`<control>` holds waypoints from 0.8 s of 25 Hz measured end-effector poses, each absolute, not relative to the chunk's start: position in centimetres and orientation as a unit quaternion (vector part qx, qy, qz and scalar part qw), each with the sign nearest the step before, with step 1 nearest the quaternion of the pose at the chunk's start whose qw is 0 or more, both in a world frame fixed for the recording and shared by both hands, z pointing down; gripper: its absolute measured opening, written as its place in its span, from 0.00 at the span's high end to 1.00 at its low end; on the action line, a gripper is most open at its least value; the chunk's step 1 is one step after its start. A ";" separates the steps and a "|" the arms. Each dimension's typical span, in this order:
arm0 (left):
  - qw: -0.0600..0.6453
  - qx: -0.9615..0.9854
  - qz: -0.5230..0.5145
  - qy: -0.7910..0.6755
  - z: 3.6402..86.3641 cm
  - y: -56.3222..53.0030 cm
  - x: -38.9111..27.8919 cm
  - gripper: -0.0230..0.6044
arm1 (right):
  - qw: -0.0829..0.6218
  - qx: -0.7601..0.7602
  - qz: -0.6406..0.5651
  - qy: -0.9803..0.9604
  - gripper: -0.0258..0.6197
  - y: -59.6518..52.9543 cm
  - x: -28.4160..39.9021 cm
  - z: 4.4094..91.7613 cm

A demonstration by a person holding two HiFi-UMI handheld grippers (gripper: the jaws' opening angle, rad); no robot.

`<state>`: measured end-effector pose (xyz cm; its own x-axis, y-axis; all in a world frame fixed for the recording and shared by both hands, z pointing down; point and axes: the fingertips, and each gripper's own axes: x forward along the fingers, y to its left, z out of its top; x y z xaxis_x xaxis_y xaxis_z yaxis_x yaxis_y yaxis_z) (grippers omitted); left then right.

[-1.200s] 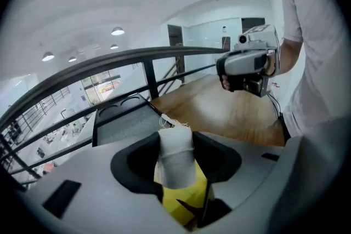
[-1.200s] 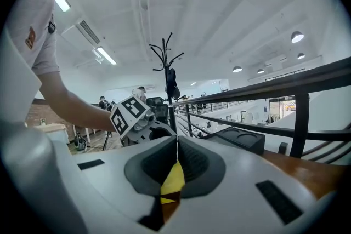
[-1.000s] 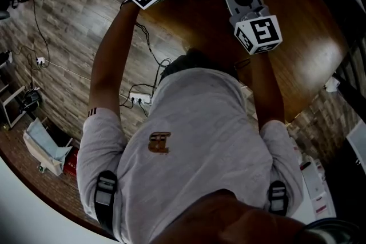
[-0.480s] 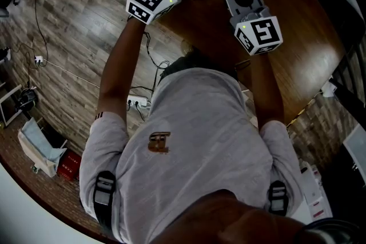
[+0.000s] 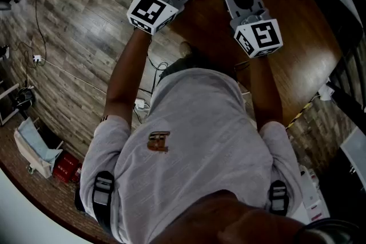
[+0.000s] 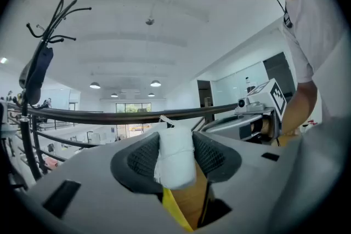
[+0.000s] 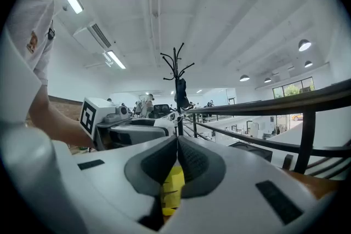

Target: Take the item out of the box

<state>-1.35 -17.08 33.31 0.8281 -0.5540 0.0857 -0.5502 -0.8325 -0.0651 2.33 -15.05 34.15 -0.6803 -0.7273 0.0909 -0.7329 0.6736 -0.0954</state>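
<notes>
You have the small white fabric-wrapped roll (image 6: 175, 164) pinched between the fingers (image 6: 141, 159) of your left gripper (image 6: 176, 142), which are spread wide around it. The yellow cardboard box (image 7: 173, 186) shows just beneath it. Your right gripper (image 7: 176, 159) is alongside, fingers (image 7: 200, 164) pressed together on nothing, over the glossy brown wooden tabletop (image 5: 297, 26).

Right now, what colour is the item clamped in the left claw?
White; the item shows best in the left gripper view.
</notes>
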 end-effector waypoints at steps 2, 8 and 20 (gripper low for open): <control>0.017 -0.953 -0.032 0.301 32.6 -16.6 -1.7 0.63 | 0.021 0.398 0.061 -0.915 0.91 -14.7 2.1 34.0; 0.019 -0.944 0.005 0.331 30.9 -15.5 -2.5 0.63 | 0.013 0.393 0.054 -0.918 0.91 -13.8 1.7 33.0; 0.015 -0.934 0.053 0.353 28.5 -12.7 -3.1 0.63 | -0.011 0.382 0.031 -0.924 0.91 -11.8 1.0 31.3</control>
